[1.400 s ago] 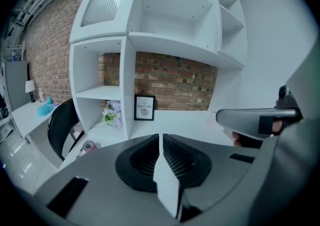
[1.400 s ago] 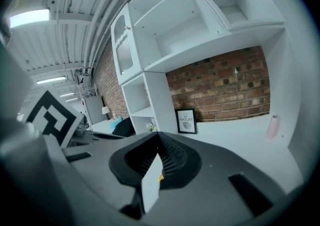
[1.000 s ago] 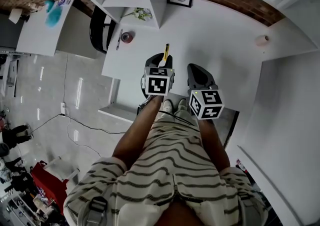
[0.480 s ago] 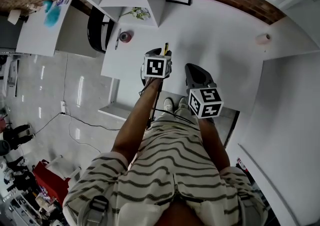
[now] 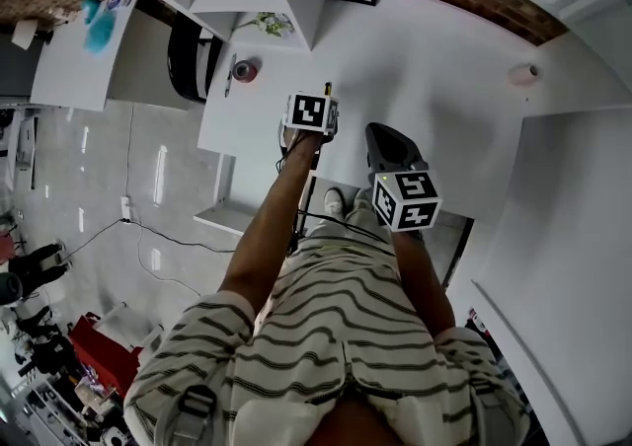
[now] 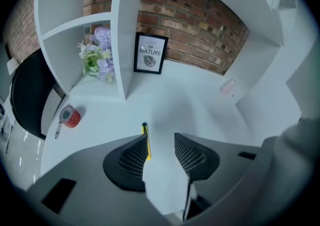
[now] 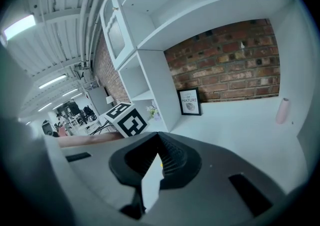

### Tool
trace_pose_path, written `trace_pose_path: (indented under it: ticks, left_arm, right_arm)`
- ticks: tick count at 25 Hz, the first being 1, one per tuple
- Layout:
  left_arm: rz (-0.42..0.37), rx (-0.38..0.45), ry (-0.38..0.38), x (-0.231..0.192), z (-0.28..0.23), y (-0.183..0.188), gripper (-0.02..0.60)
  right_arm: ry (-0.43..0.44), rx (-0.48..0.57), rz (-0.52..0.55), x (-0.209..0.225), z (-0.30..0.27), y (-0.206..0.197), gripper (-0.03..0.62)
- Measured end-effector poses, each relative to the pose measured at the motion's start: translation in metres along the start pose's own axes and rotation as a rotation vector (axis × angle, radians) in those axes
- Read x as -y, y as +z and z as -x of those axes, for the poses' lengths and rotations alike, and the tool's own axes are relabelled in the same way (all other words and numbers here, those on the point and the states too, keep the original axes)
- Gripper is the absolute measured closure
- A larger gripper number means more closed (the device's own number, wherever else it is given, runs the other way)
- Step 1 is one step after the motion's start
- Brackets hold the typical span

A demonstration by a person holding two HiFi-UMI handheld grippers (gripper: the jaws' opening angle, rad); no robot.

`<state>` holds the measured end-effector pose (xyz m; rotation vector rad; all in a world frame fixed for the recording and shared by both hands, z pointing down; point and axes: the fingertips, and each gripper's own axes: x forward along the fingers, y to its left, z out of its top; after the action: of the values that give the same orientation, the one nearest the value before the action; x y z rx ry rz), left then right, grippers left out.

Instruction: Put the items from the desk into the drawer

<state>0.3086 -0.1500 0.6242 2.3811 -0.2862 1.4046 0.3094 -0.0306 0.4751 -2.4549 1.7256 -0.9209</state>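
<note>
Off to the left of my left gripper (image 6: 161, 140), its own camera shows one red roll of tape (image 6: 70, 116) and one thin dark pen (image 6: 58, 130) just beside it on the white desk (image 6: 200, 102). That same view shows what the head view cannot. My left jaws stand apart, and one slim yellow tool with a black tip (image 6: 145, 142) lies between them, close along the inner face of the left-hand jaw. Whether it touches the pad I cannot tell. Its long axis runs straight away from me, black tip farthest, towards the one black-framed print (image 6: 151, 53) against the brick wall. From the head camera the marker cube covers the jaws, and only the yellow tool's far end pokes out beyond it. To the right, my right gripper (image 7: 159, 140) hangs nearer my body, and its own camera shows the jaws pressed together with nothing held. Farther right, well apart from both grippers, one small pink cylinder (image 7: 283, 110) stands on the desk.
</note>
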Motion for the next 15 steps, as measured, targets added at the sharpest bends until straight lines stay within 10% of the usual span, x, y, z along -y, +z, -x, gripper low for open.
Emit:
trace_pose_path:
  ticks: [15]
  left_arm:
    - [0.026,-0.173,-0.004,-0.020,-0.059,-0.013,0.423]
  right_arm:
    - [-0.024,-0.026,-0.004,0.018,-0.011,-0.002,0.583]
